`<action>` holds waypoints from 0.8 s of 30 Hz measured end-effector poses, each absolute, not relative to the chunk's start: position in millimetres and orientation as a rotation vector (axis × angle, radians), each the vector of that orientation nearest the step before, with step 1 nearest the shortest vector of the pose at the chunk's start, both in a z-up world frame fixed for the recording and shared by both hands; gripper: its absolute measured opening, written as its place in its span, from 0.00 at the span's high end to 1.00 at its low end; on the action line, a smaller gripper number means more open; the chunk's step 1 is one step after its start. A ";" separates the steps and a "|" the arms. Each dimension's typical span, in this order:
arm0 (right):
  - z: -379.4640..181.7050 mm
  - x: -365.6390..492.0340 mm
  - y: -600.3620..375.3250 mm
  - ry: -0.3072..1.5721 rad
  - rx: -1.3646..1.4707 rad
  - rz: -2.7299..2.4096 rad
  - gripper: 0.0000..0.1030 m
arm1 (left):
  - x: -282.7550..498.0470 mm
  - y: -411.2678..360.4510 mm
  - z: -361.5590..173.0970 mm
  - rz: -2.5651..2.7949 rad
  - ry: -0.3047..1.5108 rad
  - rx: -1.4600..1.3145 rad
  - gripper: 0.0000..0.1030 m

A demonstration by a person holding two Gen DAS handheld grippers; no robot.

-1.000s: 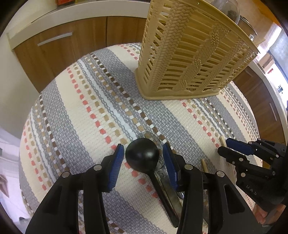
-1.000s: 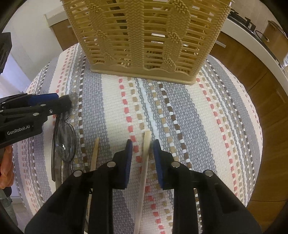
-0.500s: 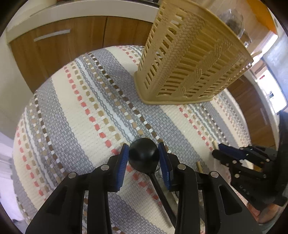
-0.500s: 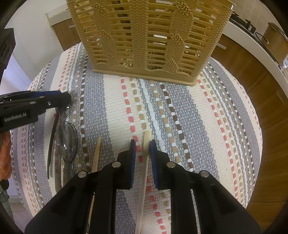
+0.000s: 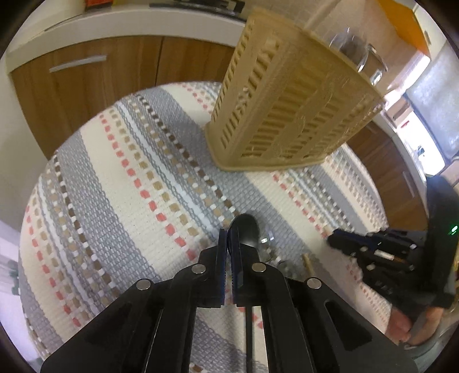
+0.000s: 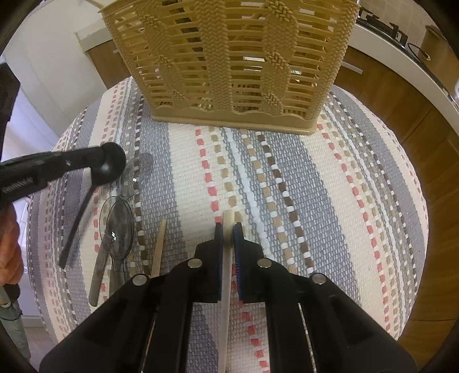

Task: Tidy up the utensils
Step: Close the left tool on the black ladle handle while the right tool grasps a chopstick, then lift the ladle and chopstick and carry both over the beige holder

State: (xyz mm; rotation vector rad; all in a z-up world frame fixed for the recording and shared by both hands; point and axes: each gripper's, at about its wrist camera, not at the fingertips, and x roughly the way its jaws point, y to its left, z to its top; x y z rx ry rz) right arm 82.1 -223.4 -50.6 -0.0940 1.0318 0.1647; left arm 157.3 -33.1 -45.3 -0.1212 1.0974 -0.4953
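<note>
My left gripper (image 5: 229, 238) has its jaws closing tight, the pads pinching the edge of a black spoon's bowl (image 5: 247, 231). In the right wrist view that left gripper (image 6: 96, 162) holds the black spoon (image 6: 112, 165) with its handle slanting down towards the cloth. My right gripper (image 6: 228, 229) is closing on a pale chopstick (image 6: 228, 219) that lies on the cloth, pads pressed to both its sides. The right gripper (image 5: 335, 242) also shows at the right of the left wrist view. A tan slatted basket (image 5: 287, 114) (image 6: 229, 57) stands at the back.
A striped woven cloth (image 5: 129, 178) (image 6: 315, 200) covers the round table. A wooden chopstick (image 6: 159, 249), clear plastic spoons (image 6: 117, 226) and a metal handle (image 6: 97, 275) lie left of my right gripper. Wooden cabinets and a white counter (image 5: 114, 25) ring the table. A person's hand (image 6: 11, 244) shows at the left.
The left jaws went from wide around the black spoon's bowl to pinched on its edge, and the spoon has tipped up. The right jaws closed onto the pale chopstick.
</note>
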 end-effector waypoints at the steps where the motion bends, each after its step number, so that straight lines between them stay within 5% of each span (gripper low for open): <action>1: -49.4 83.6 -224.3 1.034 -0.094 0.167 0.94 | 158.0 -33.7 -47.6 -0.497 1.103 -0.128 0.98; 17: -23.8 68.6 -240.2 0.910 -0.013 0.187 0.94 | 117.1 -12.8 -10.2 -0.514 0.877 -0.122 1.00; 24: 18.9 33.0 -241.3 0.733 -0.020 0.205 0.94 | 71.6 -9.5 45.8 -0.566 0.589 -0.126 1.00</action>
